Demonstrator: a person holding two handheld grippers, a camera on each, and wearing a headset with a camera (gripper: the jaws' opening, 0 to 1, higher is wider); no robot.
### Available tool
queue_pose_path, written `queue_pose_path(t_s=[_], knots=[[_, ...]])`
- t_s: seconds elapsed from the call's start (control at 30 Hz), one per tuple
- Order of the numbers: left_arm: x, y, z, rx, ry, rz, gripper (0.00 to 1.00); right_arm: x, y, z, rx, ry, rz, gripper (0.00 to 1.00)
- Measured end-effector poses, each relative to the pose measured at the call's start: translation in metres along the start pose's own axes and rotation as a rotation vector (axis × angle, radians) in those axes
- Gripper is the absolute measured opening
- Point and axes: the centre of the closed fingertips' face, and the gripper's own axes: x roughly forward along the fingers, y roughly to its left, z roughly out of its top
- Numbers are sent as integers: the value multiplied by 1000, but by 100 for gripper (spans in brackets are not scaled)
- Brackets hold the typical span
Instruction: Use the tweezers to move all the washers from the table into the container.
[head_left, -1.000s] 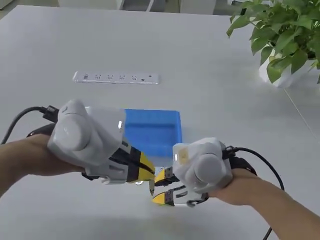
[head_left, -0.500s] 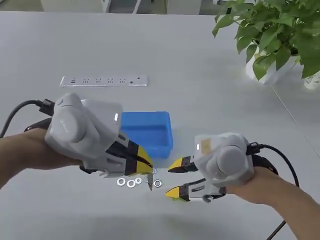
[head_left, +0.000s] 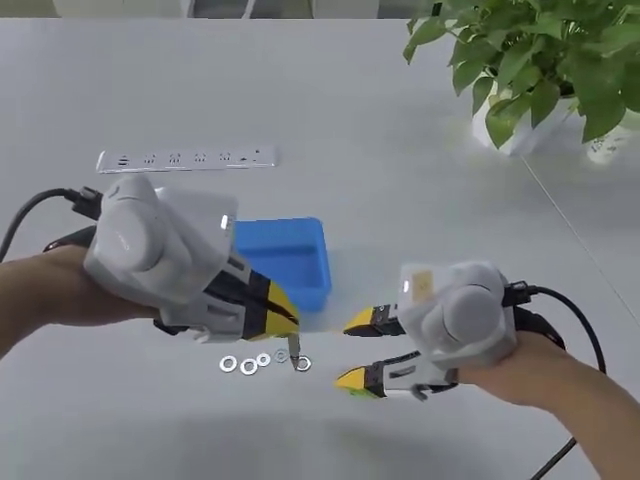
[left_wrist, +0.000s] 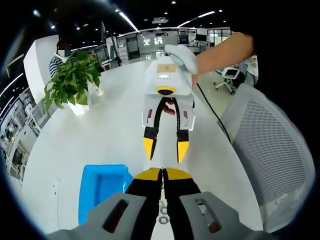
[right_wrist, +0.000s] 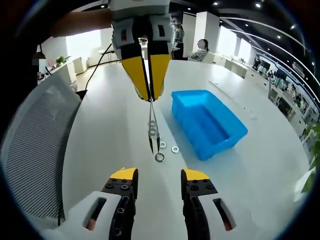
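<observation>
The washers (head_left: 248, 367) lay in a short row at lower centre of the head view, just below the blue container (head_left: 300, 262). The tweezers (right_wrist: 152, 127), pinched between the left gripper's (head_left: 285, 316) pressed-together jaws, pointed into the row; contact was unclear. The right gripper (head_left: 347, 350), jaws spread, sat right of them. The left gripper hid the container's left corner.

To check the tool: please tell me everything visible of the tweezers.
The tweezers are thin and silvery, metal by the look, two slim legs with pointed tips slightly apart. The left gripper holds their upper end in its shut yellow jaws. They point down at the white table, among the washers; contact with a washer cannot be told.
</observation>
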Motion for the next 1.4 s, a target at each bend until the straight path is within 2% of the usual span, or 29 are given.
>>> queue_pose_path(t_s=[0.37, 0.6, 0.87, 1.1, 1.4], knots=[[9, 0, -3, 2, 8, -25, 5, 0, -1, -8, 17, 8, -5, 35], [10, 4, -2, -2, -6, -23, 5, 1, 1, -8, 18, 6, -1, 35], [11, 5, -5, 0, -16, -38, 5, 8, 2, 0, -13, -7, 13, 32], [11, 6, -7, -3, -15, -43, 5, 20, 5, 12, -36, -27, 38, 28], [10, 5, -7, -7, -10, -48, 5, 33, 8, 19, -62, -28, 64, 23]])
